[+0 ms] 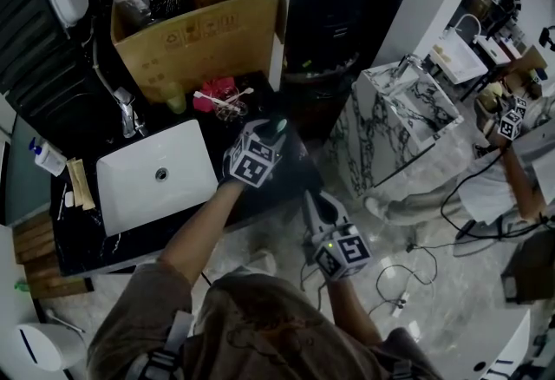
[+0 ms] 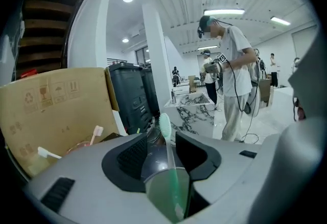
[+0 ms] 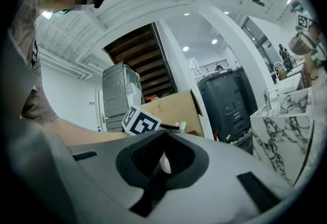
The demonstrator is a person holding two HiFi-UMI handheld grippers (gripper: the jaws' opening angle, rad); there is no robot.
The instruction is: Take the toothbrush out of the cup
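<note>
My left gripper [image 1: 272, 132] is shut on a translucent grey-green cup [image 2: 164, 192], held over the right end of the black counter [image 1: 78, 248]. A light green toothbrush [image 2: 166, 126] stands in the cup, its head poking up between the fingertips. In the head view its green tip [image 1: 280, 123] shows just above the marker cube. My right gripper [image 1: 309, 198] hangs lower and to the right, over the floor, jaws together and holding nothing. In the right gripper view, my right gripper [image 3: 164, 138] points towards the left gripper's marker cube [image 3: 139, 120].
A white sink [image 1: 156, 174] with a tap [image 1: 128, 114] sits left of the cup. A cardboard box [image 1: 199, 22] stands behind, with pink items and other brushes [image 1: 221, 99] in front. A marble stand [image 1: 403, 118], a person [image 1: 512, 170] and floor cables [image 1: 395, 283] lie to the right.
</note>
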